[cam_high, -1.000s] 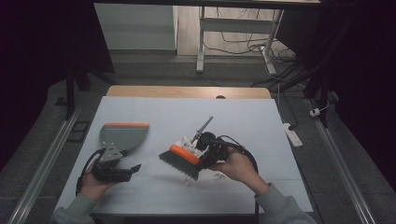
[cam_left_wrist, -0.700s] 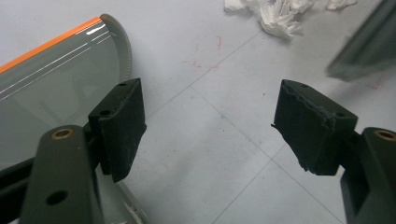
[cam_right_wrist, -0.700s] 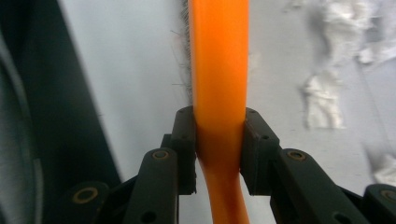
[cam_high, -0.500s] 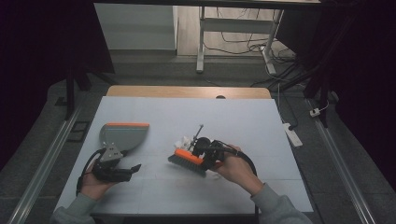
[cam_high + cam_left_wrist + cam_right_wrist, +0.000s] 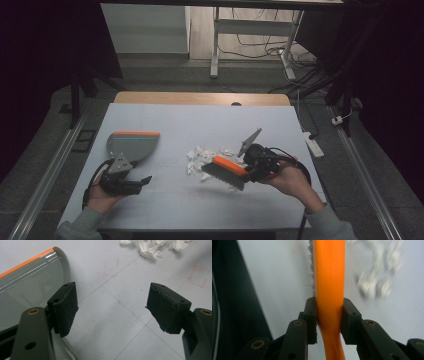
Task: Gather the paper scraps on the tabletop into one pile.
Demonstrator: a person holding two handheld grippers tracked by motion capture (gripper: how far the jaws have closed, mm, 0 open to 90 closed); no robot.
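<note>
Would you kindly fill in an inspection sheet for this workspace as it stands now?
Surface: pale table, faint red marks near the paper.
Job's things: grey dustpan with orange lip lies at the left; orange brush sits beside crumpled paper scraps.
Clutter: nothing seen.
Grippers: left hand-held gripper open beside the dustpan; right hand-held gripper shut on the brush.
Cables: a black cable trails from each gripper; loose cables on the floor behind.
Surroundings: power strip at the right, white table legs behind, dark room.
</note>
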